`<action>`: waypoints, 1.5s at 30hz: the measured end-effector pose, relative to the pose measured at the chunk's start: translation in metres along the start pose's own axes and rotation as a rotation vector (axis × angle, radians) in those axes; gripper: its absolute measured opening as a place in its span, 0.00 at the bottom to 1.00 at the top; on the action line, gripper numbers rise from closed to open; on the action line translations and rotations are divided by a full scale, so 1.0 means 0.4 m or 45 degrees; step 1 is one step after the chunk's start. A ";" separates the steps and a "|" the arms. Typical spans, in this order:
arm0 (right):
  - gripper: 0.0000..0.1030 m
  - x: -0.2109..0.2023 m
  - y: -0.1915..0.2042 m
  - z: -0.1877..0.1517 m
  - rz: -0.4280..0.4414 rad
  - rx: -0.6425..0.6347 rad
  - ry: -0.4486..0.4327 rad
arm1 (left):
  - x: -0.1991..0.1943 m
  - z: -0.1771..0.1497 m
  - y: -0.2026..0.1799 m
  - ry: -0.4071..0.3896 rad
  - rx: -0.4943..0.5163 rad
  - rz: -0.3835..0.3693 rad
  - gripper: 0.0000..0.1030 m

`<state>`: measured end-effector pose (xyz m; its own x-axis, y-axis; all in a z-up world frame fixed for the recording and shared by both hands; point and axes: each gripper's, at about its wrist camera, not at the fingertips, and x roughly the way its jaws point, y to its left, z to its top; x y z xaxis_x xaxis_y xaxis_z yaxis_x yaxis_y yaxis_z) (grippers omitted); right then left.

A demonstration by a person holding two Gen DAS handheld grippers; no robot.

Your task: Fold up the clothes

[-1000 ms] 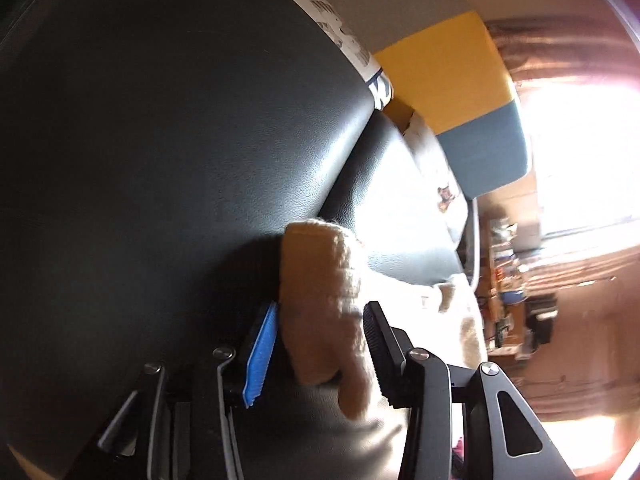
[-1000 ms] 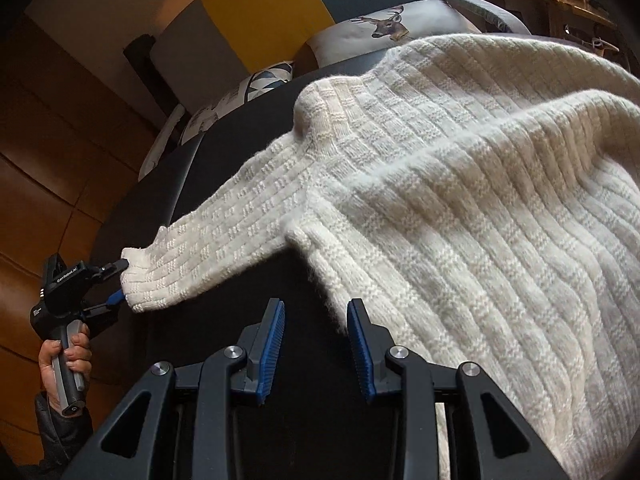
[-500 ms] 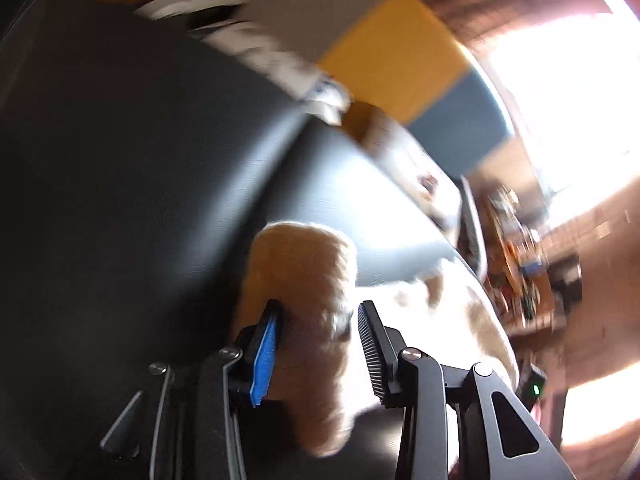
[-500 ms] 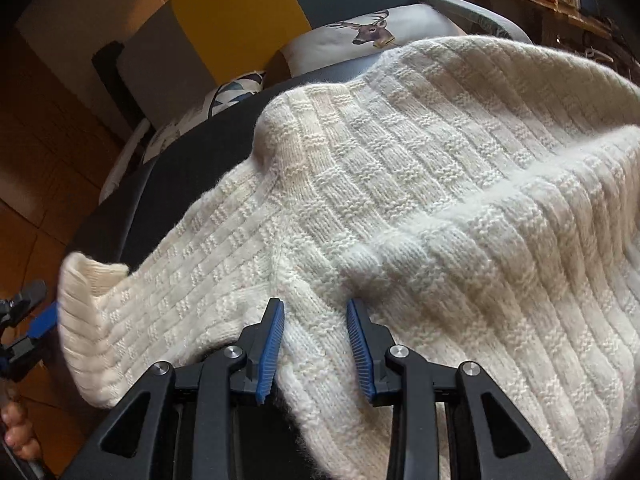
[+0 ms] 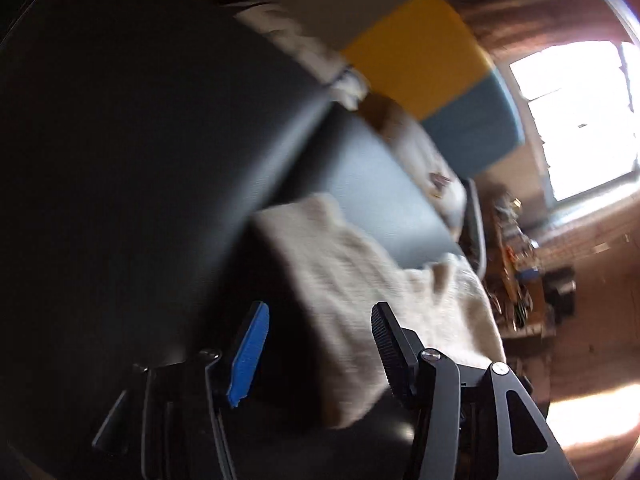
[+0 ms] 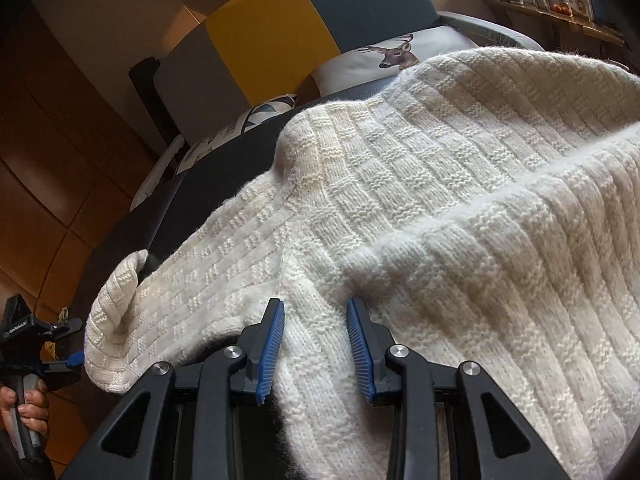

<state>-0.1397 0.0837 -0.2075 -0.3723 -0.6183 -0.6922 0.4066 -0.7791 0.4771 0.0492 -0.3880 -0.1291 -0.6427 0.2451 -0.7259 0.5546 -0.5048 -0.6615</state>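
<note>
Right wrist view: the white knitted sweater (image 6: pixel 440 208) is spread over the dark sofa seat (image 6: pixel 208 184). The right claw (image 6: pixel 315 344) stands part open, with the armpit fold between its pads, not pinched. At 9 o'clock the left claw (image 6: pixel 70 340) is near the sleeve cuff (image 6: pixel 116 312). Its jaws are opening, with the cuff lying free between them.

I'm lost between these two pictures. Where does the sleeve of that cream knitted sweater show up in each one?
Left wrist view: the sleeve runs up the lower middle, blurred, between the left gripper's opening jaws, its cuff at the top.
Right wrist view: it lies at lower left, cuff curled up beside the same gripper.
Shared landmark: the yellow cushion panel.
</note>
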 end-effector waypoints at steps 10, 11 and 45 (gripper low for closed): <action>0.32 -0.015 -0.005 0.005 0.075 0.018 -0.032 | 0.083 0.018 0.090 0.077 -0.300 -0.216 0.53; 0.32 -0.018 0.002 0.006 0.062 0.003 -0.033 | 0.093 0.028 0.080 0.080 -0.306 -0.223 0.54; 0.36 0.040 0.158 0.117 -0.460 -0.228 0.209 | -0.148 -0.021 0.288 -0.488 -0.248 0.281 0.09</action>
<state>-0.1589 0.0195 -0.1631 -0.3856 -0.2732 -0.8813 0.4182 -0.9032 0.0970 0.1554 -0.4537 -0.1639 -0.6268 -0.1917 -0.7552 0.7647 -0.3373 -0.5491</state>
